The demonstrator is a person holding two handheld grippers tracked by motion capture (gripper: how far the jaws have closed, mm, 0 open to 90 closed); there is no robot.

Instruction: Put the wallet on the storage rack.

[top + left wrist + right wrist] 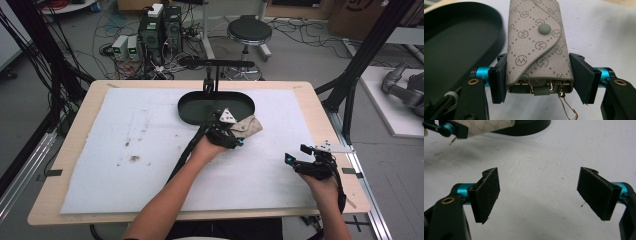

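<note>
A grey monogrammed key pouch [536,42] with a round snap button is clamped between my left gripper's [540,80] two black pads. A brass hook hangs from the pouch's open end. In the high view the left gripper [239,131] holds the pouch [250,126] just off the right front rim of the dark oval tray [186,107]. My right gripper [295,153] rests near the table's right front, and in its own view the right gripper [541,195] stands wide open over bare white mat. The pouch [486,126] shows at that view's top left.
A white mat [150,165] with a few brown stains covers the wooden table. A black stand [215,75] with a horizontal arm rises behind the tray. On the floor beyond lie a stool [249,31], computer boxes and cables. Black frame posts flank the table.
</note>
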